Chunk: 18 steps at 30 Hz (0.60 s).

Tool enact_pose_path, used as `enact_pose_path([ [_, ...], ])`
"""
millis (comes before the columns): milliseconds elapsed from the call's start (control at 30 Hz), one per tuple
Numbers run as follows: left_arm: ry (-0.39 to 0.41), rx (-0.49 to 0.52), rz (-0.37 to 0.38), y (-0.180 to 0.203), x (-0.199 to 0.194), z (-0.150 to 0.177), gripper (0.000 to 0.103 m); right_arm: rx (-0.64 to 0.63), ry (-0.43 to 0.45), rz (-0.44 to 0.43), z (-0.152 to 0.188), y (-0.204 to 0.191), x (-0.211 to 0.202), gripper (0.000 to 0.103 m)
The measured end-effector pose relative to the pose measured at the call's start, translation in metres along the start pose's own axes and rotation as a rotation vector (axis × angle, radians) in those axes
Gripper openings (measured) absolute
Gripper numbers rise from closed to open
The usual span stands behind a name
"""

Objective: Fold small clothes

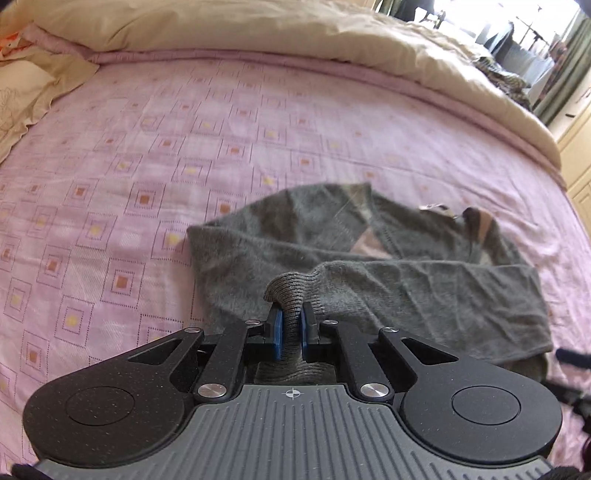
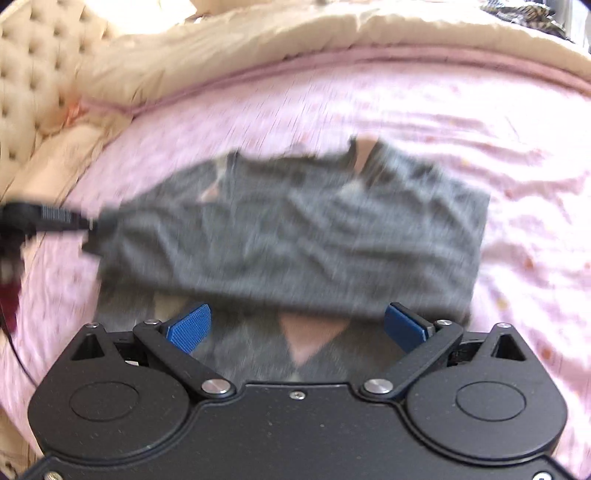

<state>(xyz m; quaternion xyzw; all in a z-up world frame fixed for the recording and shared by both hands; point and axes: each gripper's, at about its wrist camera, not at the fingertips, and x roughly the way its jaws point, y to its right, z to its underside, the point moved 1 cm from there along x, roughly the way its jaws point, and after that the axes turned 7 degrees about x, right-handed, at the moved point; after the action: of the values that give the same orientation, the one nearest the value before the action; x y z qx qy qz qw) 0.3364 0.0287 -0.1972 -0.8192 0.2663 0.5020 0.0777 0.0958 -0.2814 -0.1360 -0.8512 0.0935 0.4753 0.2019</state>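
Pink patterned sheet (image 1: 110, 166) covers the bed where I work, with a cream duvet (image 1: 258, 26) pushed back along the far edge so the middle stays flat for folding. At far left a pillow (image 1: 26, 92) lies out of the way, and the right wrist view shows a tufted headboard (image 2: 33, 74) behind it.

My left claw (image 1: 292, 332) is clamped on the ribbed cuff (image 1: 291, 291) of a grey sweater (image 1: 295, 229). Its blue pads (image 1: 277, 334) press the knit from both sides, and the cuff bulges up above them. I judge that I hold the cuff because it is the one end by which a sleeve can be carried across the body without dragging the rest.

That sleeve (image 1: 424, 291) runs from my grip toward the right, draped over the sweater's body, which lies flat on the sheet near the bed's near edge. At the neckline, pink and brown patches (image 1: 369, 245) of the pattern show.

My right claw (image 2: 297, 325) hangs just above the sweater's near edge with its jaws wide apart and nothing between them; grey knit and a pink diamond (image 2: 310, 339) lie beneath the gap. This view is blurred, so fine creases are hard to read. I take it the open claw is placed to pin or pick up the hem once the sleeve is laid down. The fold seems at an early stage, with the body not yet doubled over.
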Motion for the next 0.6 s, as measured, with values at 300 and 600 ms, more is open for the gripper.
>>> enact_pose_path([
  [300,-0.055,-0.019,-0.060,-0.009,0.020,0.003,0.034,0.104,-0.053,0.083,-0.035,0.053,0.051,0.101],
  [600,0.022,-0.015,-0.116,-0.016,-0.009,0.002,0.043,0.271,-0.002,0.211,-0.031,0.104,0.026,0.100],
])
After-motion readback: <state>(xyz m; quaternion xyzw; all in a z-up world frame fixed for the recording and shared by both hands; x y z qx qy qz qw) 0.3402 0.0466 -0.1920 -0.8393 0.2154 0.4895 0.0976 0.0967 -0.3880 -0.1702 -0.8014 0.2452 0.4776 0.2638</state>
